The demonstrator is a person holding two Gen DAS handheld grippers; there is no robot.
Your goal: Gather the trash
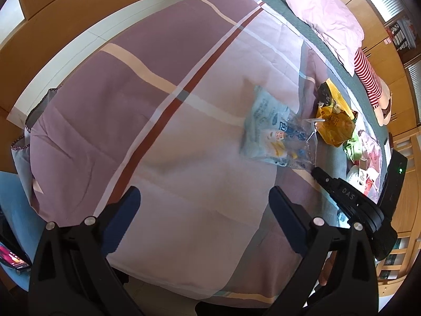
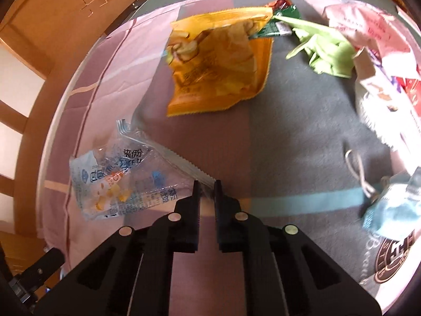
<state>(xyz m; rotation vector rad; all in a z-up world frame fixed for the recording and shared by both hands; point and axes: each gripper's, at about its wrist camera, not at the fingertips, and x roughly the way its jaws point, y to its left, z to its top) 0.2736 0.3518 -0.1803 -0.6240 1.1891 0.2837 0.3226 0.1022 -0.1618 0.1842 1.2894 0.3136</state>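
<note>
My right gripper (image 2: 206,184) has its jaws drawn narrow, and between the tips they pinch the serrated edge of the clear wrapper (image 2: 123,176), a transparent bag with blue print and a yellow picture. The rest of the wrapper spreads toward nine o'clock from the tips, over the pink striped quilt (image 2: 79,121). In the left wrist view the same right gripper (image 1: 319,173) comes in from four o'clock and touches the lower corner of the clear wrapper (image 1: 273,134). My left gripper (image 1: 204,205) has its jaws wide apart and nothing is between them; it hangs over the quilt (image 1: 126,84), and the wrapper is at about one o'clock from it, apart from the tips. Beyond my right tips, at twelve o'clock, an orange snack bag (image 2: 218,63) lies crumpled, partly on the quilt and partly on a grey blanket (image 2: 302,121). At one o'clock, just beside the orange bag, I see a small dark green packet (image 2: 279,25) and a crumpled light green piece (image 2: 326,50). At two o'clock there is a pile of pink and white packaging (image 2: 379,42). At three o'clock a light blue packet (image 2: 394,205) lies near a thin cord loop (image 2: 357,168). At the far end of the bed, in the left wrist view, there is a pink pillow (image 1: 326,15).
</note>
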